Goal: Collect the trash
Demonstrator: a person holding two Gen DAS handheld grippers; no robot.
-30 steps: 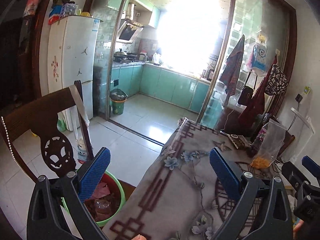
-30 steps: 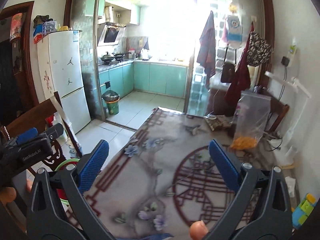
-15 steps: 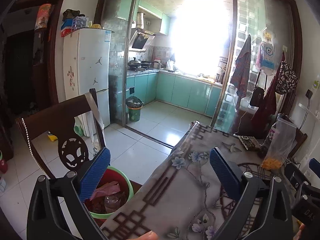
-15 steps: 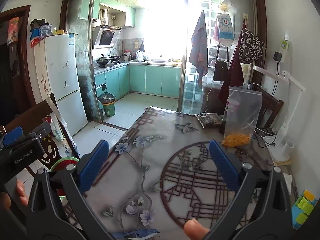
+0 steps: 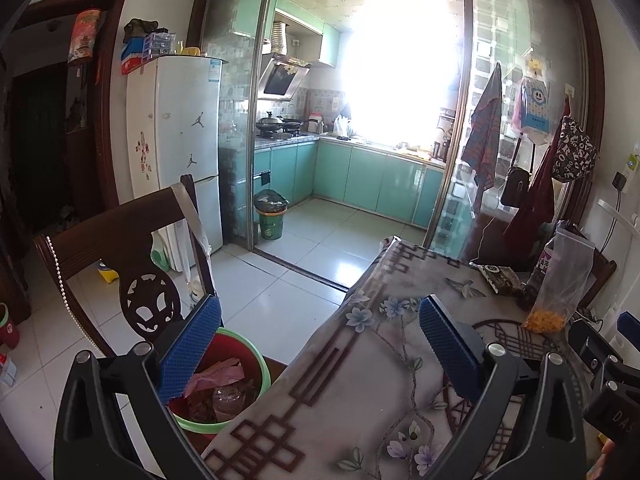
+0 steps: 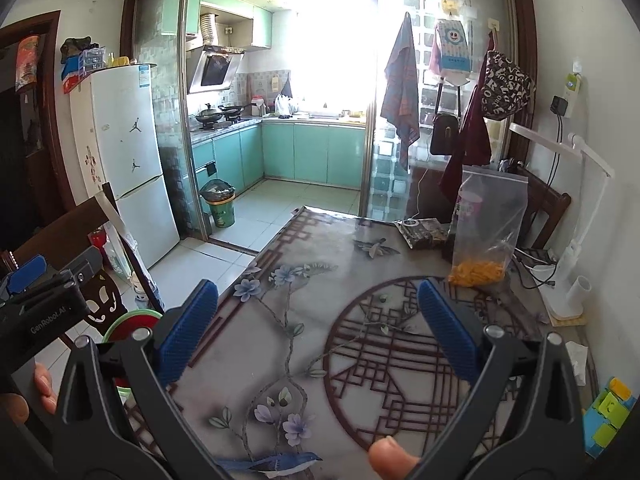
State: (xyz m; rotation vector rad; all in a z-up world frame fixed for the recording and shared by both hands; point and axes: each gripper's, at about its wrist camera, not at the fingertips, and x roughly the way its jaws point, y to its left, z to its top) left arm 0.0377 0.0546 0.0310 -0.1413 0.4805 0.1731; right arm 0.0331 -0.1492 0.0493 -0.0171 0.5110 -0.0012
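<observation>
A red bin with a green rim stands on the floor left of the table and holds pink wrappers and a clear bottle; its rim also shows in the right wrist view. My left gripper is open and empty, held over the table's left edge above the bin. My right gripper is open and empty above the patterned tablecloth. A clear zip bag with orange pieces stands at the table's far right, next to a dark flat packet.
A dark wooden chair stands left of the table by the bin. A white lamp base, a crumpled tissue and coloured blocks sit along the right edge. A fridge and a green kitchen bin are farther back.
Both grippers have risen and tilted up, so more of the room and the table shows. Their jaws stayed open and empty.
</observation>
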